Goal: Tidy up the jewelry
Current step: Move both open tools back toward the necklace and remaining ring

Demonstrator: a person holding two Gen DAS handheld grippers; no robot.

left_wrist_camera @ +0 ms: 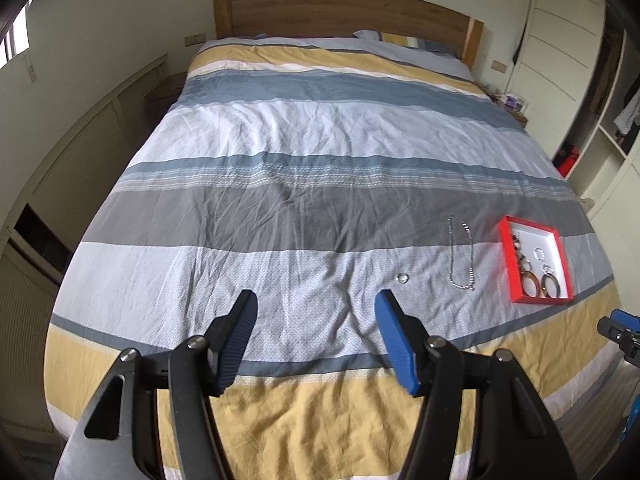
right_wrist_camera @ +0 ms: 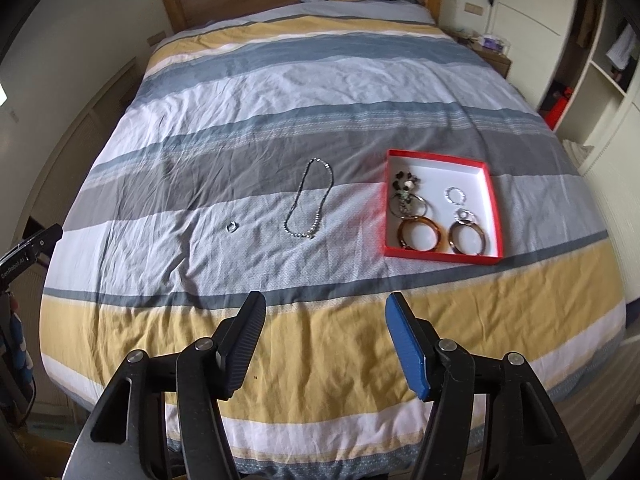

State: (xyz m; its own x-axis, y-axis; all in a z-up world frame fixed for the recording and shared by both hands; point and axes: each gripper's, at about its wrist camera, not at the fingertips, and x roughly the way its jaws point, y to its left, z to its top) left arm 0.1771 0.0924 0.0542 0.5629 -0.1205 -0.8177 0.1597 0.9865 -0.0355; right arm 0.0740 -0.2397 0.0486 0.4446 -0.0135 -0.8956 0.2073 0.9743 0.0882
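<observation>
My left gripper (left_wrist_camera: 316,300) is open, with nothing between its two fingers; one finger is black and the other is blue. It hangs over the foot end of the bed (left_wrist_camera: 320,128), above the pale patterned stripe of the striped cover. Just past the tips, a little toward the blue finger, lies a small silver ring (left_wrist_camera: 402,279) alone on the cover. It is near the tips but not between them.

My right gripper (right_wrist_camera: 325,300) is open too and holds nothing. There is only the yellow stripe of the cover between its fingers. Its tips stand above the border of the yellow stripe and the dark grey line.

Further out from both grippers lies the silver necklace (right_wrist_camera: 309,204), spread as a long closed loop on the cover. In the right wrist view it is ahead of the black finger and a little to the left of the middle, and the ring (right_wrist_camera: 232,227) is to the left of it, well apart. To the right of the necklace stands the red box (right_wrist_camera: 498,216), with a white inside and no lid on it. It rests on the cover ahead of my blue finger. Inside it I see two brown bangles (right_wrist_camera: 420,234), side by side at the near wall, some thin silver rings and a dark beaded piece at the far left corner.

In the left wrist view the box (left_wrist_camera: 508,256) is far to the right, and the necklace (left_wrist_camera: 462,256) lies between it and the ring.
</observation>
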